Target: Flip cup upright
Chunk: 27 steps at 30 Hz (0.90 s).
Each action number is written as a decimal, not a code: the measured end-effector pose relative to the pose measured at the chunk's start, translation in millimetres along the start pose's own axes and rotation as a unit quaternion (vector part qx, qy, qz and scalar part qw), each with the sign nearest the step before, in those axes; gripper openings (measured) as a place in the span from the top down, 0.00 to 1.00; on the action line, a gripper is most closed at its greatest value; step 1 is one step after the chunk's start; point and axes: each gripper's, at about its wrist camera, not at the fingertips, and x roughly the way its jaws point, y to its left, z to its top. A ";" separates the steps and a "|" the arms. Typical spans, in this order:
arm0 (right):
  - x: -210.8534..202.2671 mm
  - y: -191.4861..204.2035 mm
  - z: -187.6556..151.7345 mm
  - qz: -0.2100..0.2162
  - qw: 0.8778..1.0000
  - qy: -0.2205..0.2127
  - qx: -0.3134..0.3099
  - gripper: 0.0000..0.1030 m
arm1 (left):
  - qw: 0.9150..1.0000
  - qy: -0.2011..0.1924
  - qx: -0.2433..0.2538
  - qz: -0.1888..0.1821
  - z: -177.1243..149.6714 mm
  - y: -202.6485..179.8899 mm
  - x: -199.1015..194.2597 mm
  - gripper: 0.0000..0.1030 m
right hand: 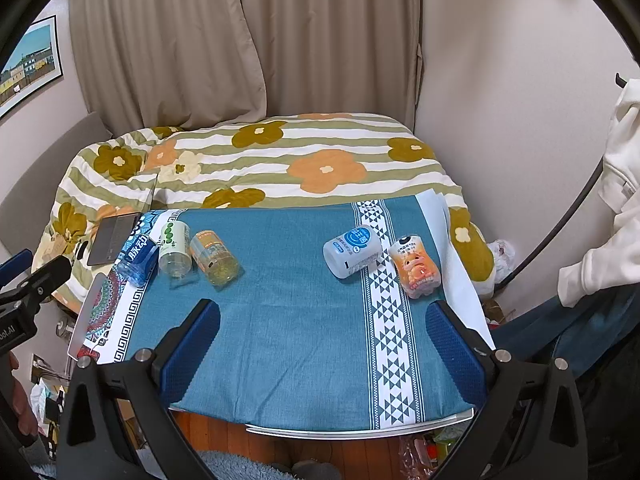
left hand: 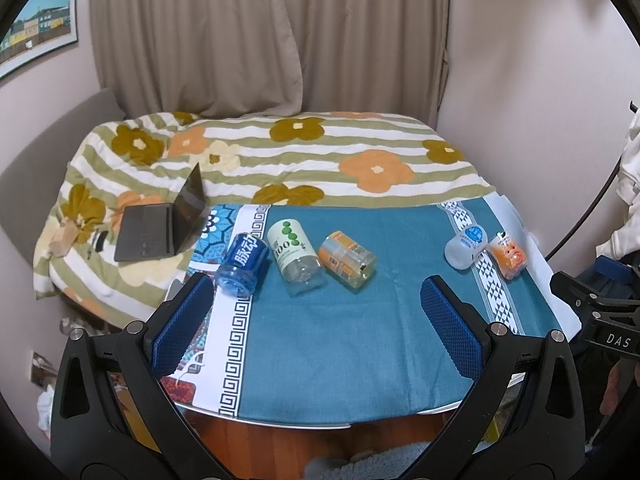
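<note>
Several cups made from cut-off bottles lie on their sides on the blue tablecloth. At the left are a blue cup, a white cup with green dots and an orange-labelled cup. At the right are a white cup with a blue label and an orange cartoon cup. My left gripper is open and empty, near the table's front edge. My right gripper is open and empty, short of the right pair.
A bed with a flowered quilt lies behind the table, with an open laptop on it. Curtains hang at the back. The other gripper's body shows at the right edge and at the left edge.
</note>
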 end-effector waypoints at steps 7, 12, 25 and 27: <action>0.6 0.1 0.3 0.001 1.000 0.001 0.001 0.00 | 1.000 0.000 0.000 0.000 0.0 0.2 -0.2 0.00; 1.2 0.4 0.8 -0.001 1.000 0.000 0.000 0.00 | 1.000 0.000 0.001 -0.002 0.3 0.0 0.5 0.00; 6.5 -2.4 0.7 -0.005 1.000 -0.001 0.003 0.00 | 1.000 -0.001 0.000 -0.004 3.0 -1.6 7.6 0.00; 6.3 -2.2 1.7 -0.006 1.000 -0.002 0.003 0.00 | 1.000 -0.001 0.000 -0.004 4.2 -1.7 7.9 0.00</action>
